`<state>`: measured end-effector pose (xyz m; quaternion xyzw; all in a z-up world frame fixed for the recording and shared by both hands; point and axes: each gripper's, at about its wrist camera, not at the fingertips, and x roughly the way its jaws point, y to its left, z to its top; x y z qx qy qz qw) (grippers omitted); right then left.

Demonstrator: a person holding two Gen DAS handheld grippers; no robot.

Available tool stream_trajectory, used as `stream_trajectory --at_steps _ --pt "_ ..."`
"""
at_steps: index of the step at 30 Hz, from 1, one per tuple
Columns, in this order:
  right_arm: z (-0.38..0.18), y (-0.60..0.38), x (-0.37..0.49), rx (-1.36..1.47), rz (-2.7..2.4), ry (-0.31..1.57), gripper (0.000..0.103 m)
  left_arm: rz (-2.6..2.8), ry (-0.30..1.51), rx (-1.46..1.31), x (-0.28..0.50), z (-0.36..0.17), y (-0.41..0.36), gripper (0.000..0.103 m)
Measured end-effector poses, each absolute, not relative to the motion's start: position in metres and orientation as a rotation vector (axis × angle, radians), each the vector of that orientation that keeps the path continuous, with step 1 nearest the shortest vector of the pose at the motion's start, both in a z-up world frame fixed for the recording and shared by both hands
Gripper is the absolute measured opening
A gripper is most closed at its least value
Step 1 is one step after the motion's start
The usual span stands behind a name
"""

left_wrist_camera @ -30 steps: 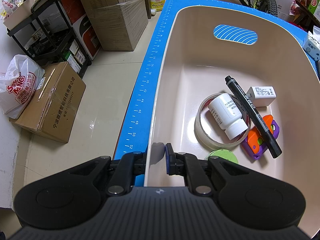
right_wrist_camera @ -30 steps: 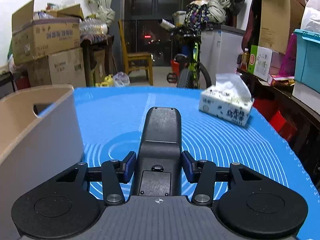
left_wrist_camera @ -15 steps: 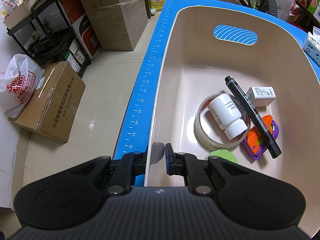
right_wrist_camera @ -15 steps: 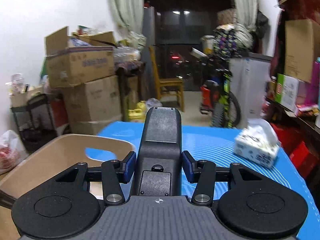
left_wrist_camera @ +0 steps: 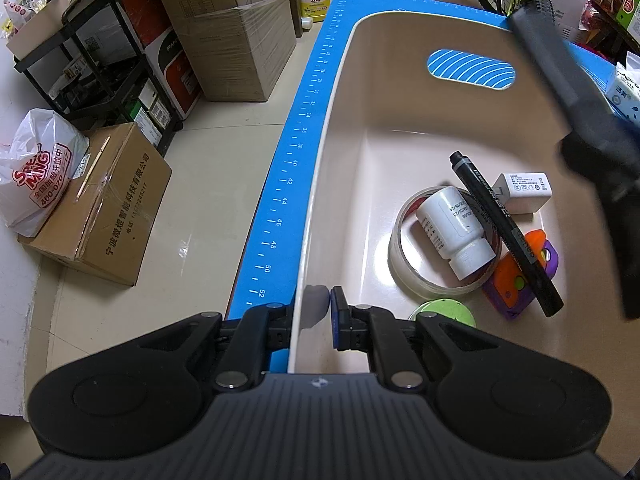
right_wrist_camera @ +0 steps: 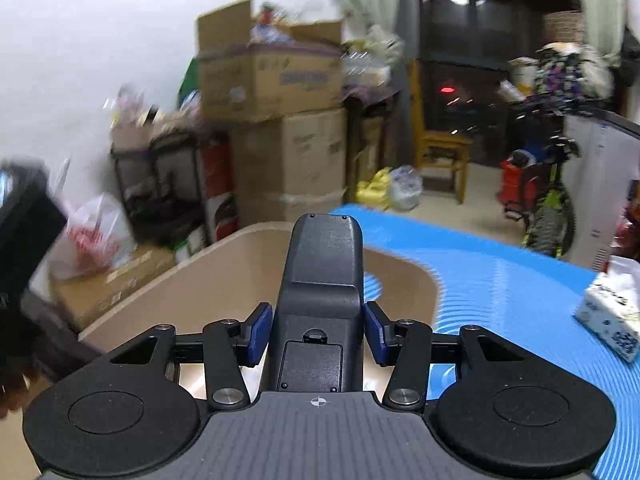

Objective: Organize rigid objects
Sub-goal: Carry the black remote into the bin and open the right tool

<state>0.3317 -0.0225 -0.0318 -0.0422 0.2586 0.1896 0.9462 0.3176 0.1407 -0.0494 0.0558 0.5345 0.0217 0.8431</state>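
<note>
Right wrist: dark grey remote, battery cover up.

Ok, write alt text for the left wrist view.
The left claw pinches the near wall of a beige bin holding a tape roll, white bottle, black marker, charger and orange-purple toy. A dark remote enters blurred from upper right.
</note>
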Motion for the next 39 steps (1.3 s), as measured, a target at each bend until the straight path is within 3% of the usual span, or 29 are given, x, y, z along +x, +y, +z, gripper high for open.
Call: stream_trajectory --at_steps 18,26,29,39 --pt "-0.047 0.003 0.366 -0.159 0.418 0.850 0.055 0.048 1.129 0.125 0.317 -0.051 0.136 0.013" --pt "-0.043 0.000 0.362 -0.129 0.413 0.806 0.062 0.046 1.133 0.125 0.317 -0.052 0.137 0.013" --pt "-0.038 -0.008 0.358 -0.098 0.399 0.765 0.073 0.046 1.134 0.125 0.317 -0.051 0.137 0.013" --pt "-0.006 -0.074 0.350 0.046 0.306 0.624 0.075 0.046 1.134 0.124 0.317 -0.051 0.138 0.014"
